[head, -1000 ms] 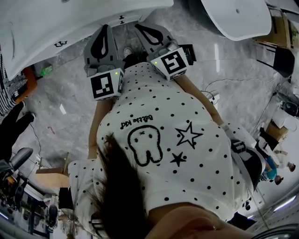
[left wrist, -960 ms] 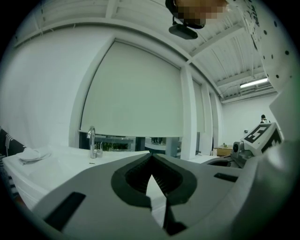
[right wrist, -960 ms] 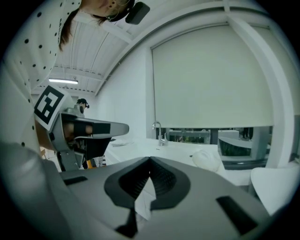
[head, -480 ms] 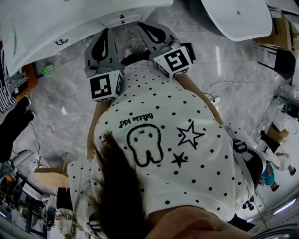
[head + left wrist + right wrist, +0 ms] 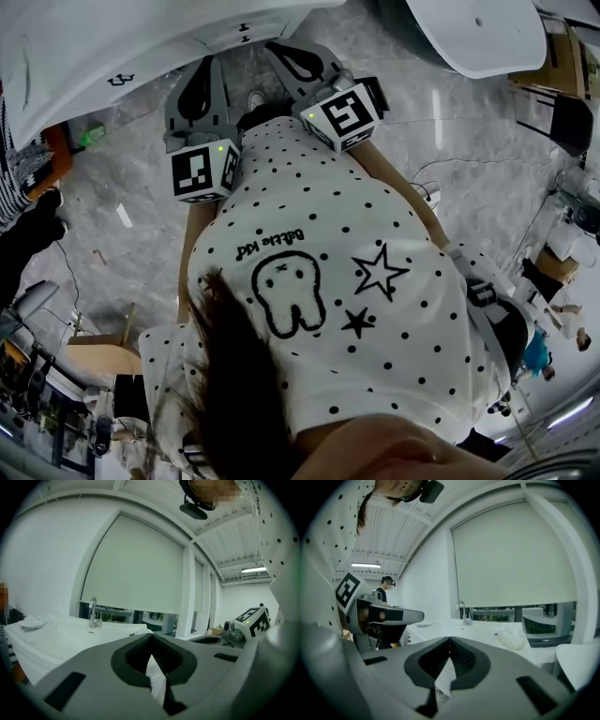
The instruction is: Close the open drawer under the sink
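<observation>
Left tongs point(image 5: 208, 64): pressed together, empty; 11 o'clock in head view.
Right tongs point(image 5: 286, 52): pressed together, empty; 12 o'clock.
Drawer point(image 5: 220, 28): white front, dark handle point(image 5: 245, 36), just beyond both tips; whether it stands open, cannot tell.

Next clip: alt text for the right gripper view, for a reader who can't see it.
The grey right claw fills the foreground, shut and empty, pointing at a white sink counter with a chrome tap below a large pale roller blind. The left gripper's black-and-white marker cube shows at left.
</observation>
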`<state>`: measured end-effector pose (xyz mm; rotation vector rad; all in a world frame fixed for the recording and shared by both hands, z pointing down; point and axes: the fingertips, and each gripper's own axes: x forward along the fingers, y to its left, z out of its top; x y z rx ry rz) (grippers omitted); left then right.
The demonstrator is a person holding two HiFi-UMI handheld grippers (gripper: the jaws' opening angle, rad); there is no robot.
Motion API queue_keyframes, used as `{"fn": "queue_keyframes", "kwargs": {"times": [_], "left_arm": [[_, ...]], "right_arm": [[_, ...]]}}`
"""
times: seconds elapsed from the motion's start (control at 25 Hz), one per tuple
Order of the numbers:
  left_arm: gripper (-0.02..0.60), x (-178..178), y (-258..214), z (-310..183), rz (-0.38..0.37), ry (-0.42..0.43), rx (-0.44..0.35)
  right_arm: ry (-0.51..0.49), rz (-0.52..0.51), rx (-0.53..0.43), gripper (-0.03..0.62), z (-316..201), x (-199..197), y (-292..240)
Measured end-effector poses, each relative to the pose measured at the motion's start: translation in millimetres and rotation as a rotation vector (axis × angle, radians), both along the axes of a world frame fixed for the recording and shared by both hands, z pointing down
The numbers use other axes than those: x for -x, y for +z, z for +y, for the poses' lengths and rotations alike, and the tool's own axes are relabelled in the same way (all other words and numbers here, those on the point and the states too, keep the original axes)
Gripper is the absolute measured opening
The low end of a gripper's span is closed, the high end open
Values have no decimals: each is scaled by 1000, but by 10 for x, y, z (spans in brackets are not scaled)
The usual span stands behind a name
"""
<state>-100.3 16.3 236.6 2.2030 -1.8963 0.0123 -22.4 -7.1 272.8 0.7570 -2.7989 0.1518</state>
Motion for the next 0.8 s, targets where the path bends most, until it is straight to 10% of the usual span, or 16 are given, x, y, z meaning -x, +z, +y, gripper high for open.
{"fn": "queue_keyframes", "kwargs": {"times": [0.8], "left_arm": [[3, -147, -22, -109, -6, 86, 4]], "right_arm": [[-27, 23, 4, 14, -38, 54, 3]]}}
